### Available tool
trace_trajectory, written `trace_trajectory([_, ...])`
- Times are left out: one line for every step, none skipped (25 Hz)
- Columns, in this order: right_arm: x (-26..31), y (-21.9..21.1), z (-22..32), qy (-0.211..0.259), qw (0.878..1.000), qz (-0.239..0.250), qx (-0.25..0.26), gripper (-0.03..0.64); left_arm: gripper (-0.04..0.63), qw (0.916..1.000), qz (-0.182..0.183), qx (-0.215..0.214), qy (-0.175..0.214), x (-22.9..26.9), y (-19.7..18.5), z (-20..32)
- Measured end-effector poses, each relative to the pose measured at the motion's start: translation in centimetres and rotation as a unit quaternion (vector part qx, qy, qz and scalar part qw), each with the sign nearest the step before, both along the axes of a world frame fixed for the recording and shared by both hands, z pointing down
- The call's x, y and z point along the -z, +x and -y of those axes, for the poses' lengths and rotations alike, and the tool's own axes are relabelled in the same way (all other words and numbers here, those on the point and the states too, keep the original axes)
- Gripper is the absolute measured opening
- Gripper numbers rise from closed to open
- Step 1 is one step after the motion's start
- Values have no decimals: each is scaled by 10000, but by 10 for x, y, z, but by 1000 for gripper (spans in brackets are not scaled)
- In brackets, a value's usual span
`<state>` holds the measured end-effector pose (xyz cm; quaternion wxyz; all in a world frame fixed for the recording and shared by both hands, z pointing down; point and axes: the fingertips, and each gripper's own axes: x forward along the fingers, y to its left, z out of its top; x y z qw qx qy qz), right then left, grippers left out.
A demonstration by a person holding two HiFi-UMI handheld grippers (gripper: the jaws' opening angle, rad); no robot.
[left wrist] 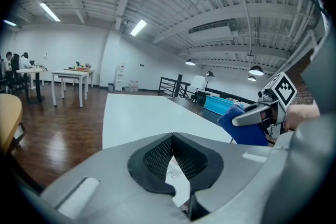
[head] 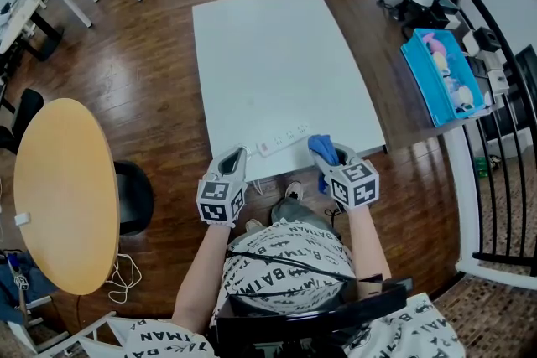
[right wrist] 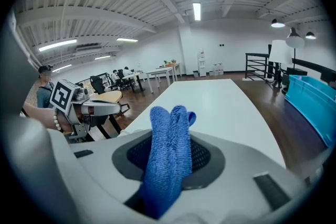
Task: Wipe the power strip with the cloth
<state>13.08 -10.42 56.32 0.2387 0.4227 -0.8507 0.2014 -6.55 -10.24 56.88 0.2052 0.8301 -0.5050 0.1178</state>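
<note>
Blue terry cloth (right wrist: 170, 128) is clamped, folded, between the closed jaws of the right gripper (right wrist: 170, 162). A loose tuft stands out past the jaw tips.

**Location.** The power strip (head: 284, 138) is white. It lies on the white table (head: 277, 54), along the edge nearest the person. The cloth sits at the strip's right end, touching it or just above it; contact cannot be confirmed.

**Left tool.** The left gripper (head: 240, 153) is at the strip's left end. Its jaws are together on a thin white piece, judged to be that end of the strip, pinned as an anchor.

**Status.** Wiping appears to be at its start, with the full length of the strip left of the cloth to cover.

**Hazards.**
- Strip displacement: the strip is light and lies right at the table edge. A stroke pushed toward the person could slide it off, more so if the left jaws hold only a narrow margin.
- Cloth loss: drag along the socket faces may pull the fold out of the jaws.
- Hard contact: too much downward pressure would flatten the tuft and let the bare jaw tips scrape the sockets.
- Collision: a stroke run fully to the strip's left end would bring the two grippers together.
</note>
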Motion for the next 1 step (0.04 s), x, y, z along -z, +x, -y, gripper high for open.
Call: trace_trajectory([0, 0, 0, 0, 10000, 3, 2, 133, 0, 10000, 3, -1, 1, 0, 0, 0])
